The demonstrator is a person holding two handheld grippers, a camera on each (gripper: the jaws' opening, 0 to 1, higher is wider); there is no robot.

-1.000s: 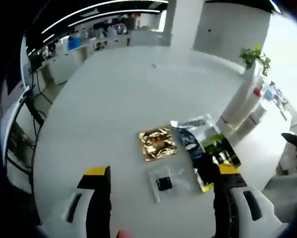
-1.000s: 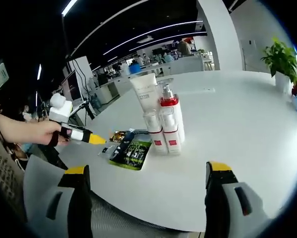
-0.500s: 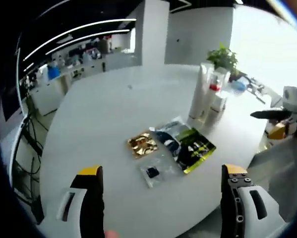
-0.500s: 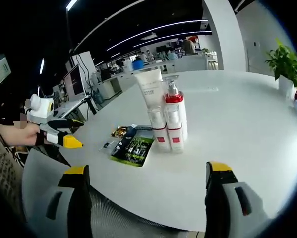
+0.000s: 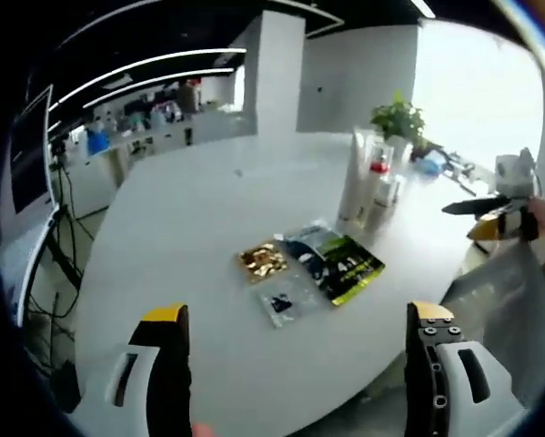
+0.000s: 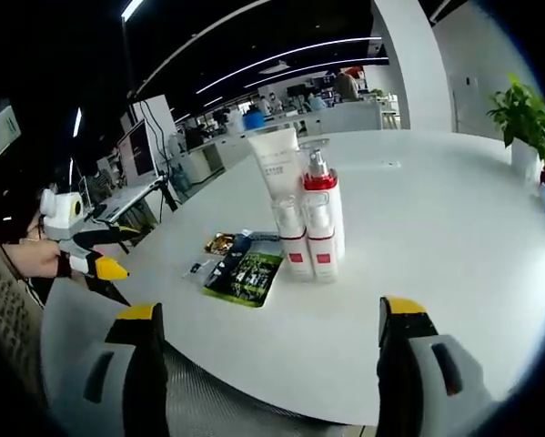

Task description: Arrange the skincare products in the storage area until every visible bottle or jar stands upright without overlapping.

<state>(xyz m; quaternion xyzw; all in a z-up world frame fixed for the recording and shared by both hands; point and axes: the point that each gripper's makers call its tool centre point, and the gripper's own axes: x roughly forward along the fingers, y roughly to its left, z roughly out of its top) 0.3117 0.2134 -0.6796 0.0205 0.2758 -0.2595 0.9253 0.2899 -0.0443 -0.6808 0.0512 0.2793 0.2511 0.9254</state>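
A cluster of skincare products stands upright on the white round table (image 6: 436, 237): a tall white tube (image 6: 277, 168), a red-capped pump bottle (image 6: 322, 214) and two small white bottles with red bands (image 6: 285, 241). The same cluster (image 5: 368, 187) appears at the table's far right in the left gripper view. Flat sachets lie beside it: a green-black pouch (image 6: 245, 273), a gold one (image 5: 262, 261) and a clear one (image 5: 281, 303). My right gripper (image 6: 267, 364) is open, short of the table edge. My left gripper (image 5: 299, 364) is open over the near edge. Each gripper shows in the other's view, off the table.
A potted plant (image 6: 519, 114) stands at the table's far side. Desks, monitors and people fill the office behind. A grey chair back (image 6: 72, 364) is below the table edge. A white pillar (image 5: 277, 73) rises beyond the table.
The left gripper view has pulled back and swung, bringing the bottle cluster and the right gripper into view. In the right gripper view, the left gripper has drawn away from the table to the left.
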